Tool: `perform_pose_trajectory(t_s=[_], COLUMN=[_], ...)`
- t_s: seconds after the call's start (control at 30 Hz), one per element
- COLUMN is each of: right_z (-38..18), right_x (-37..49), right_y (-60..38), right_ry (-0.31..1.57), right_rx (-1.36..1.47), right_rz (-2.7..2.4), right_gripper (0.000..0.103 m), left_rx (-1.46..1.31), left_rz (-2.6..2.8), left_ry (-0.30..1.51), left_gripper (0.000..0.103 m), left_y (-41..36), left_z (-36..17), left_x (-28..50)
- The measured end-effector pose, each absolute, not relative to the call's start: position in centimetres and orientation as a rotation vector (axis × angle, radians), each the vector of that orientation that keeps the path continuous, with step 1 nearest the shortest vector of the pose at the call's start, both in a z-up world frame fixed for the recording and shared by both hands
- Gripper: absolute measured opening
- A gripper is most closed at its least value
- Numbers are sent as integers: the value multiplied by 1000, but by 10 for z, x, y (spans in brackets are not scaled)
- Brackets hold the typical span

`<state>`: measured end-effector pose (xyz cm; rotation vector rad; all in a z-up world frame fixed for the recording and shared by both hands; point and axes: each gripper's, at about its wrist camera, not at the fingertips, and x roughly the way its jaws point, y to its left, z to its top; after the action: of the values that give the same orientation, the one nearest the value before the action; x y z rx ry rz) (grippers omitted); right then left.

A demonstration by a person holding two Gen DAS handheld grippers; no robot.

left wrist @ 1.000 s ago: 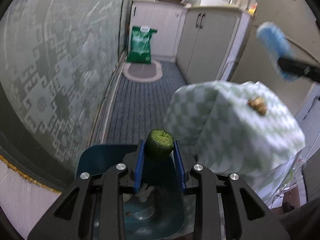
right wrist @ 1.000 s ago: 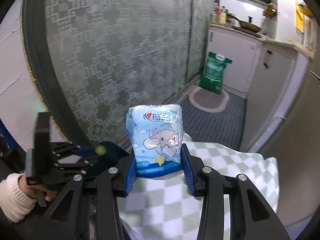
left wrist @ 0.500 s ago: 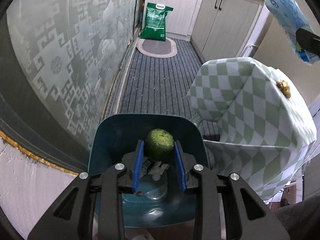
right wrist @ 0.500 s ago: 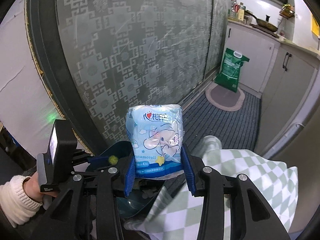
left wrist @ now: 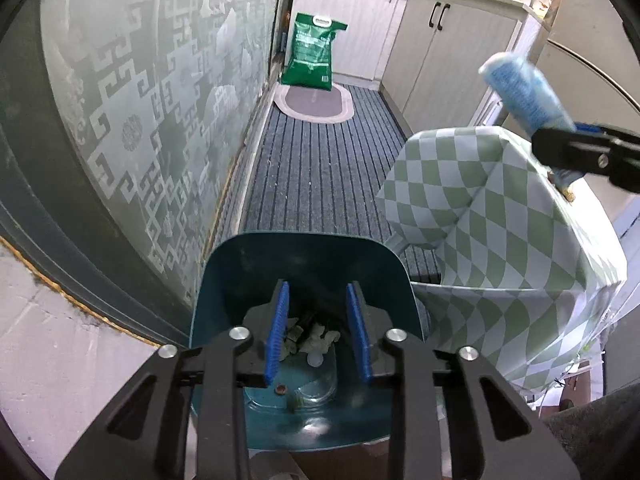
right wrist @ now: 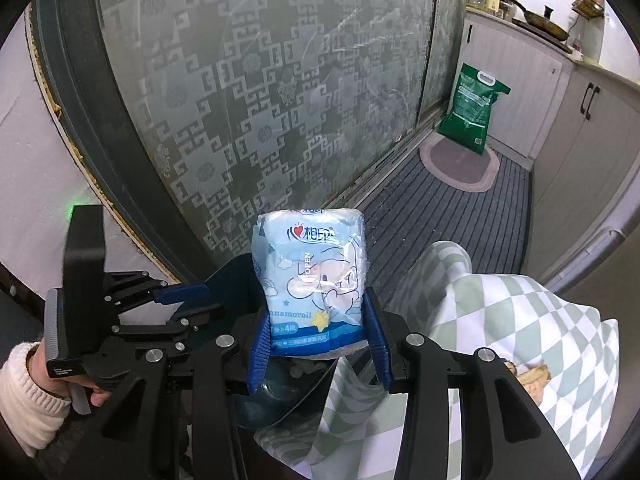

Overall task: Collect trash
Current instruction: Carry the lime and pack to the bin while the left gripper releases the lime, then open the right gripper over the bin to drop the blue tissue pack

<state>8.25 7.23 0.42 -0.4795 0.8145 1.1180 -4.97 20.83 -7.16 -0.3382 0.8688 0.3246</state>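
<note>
My left gripper [left wrist: 318,338] is open and empty, held right over the open teal trash bin [left wrist: 240,276]. Crumpled scraps [left wrist: 316,338] lie inside the bin. The green round piece is not in view. My right gripper [right wrist: 316,344] is shut on a blue tissue pack [right wrist: 312,280] with a cartoon elephant, held above the edge of the checkered tablecloth [right wrist: 520,320]. The pack also shows in the left wrist view [left wrist: 524,92], up at the right. The left gripper shows in the right wrist view [right wrist: 180,304], over the bin [right wrist: 236,284].
A table under the green-and-white checkered cloth [left wrist: 500,216] stands right of the bin, with a brown scrap [right wrist: 528,376] on it. A frosted patterned glass door [left wrist: 140,120] runs along the left. A striped mat [left wrist: 320,168], green bag [left wrist: 312,56] and white cabinets [left wrist: 448,52] lie beyond.
My left gripper opened and the green round piece dropped out of it over the bin. The right gripper with the tissue pack moved toward the bin.
</note>
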Motion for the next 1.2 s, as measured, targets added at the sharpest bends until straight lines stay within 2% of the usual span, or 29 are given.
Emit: perform_pose_trajectory(t_s=[0.07,0.43,0.93,1.03,1.2], right_z=[2,-23,-47,-48,-45], right_x=[82,69,60,56,53], right_y=[75,96,106,108,109], right_ry=[822,901,978,980,985], right_rx=[-484,-544,-573,-572,-560], right_rz=[1120,1155,1193,1208,1243], right_gripper=[43,44,46,48,60], left_rx=[-327,-215,-222,-227,-227], left_rz=[325,234,189,185,187], left_ry=[827,456,195,170,152], left_gripper=[24,23,23,23,23], left_y=[208,181,172,172,169], left_z=[-64,-3,36,40,41], left_x=[-54,-91,-128,-131,-133])
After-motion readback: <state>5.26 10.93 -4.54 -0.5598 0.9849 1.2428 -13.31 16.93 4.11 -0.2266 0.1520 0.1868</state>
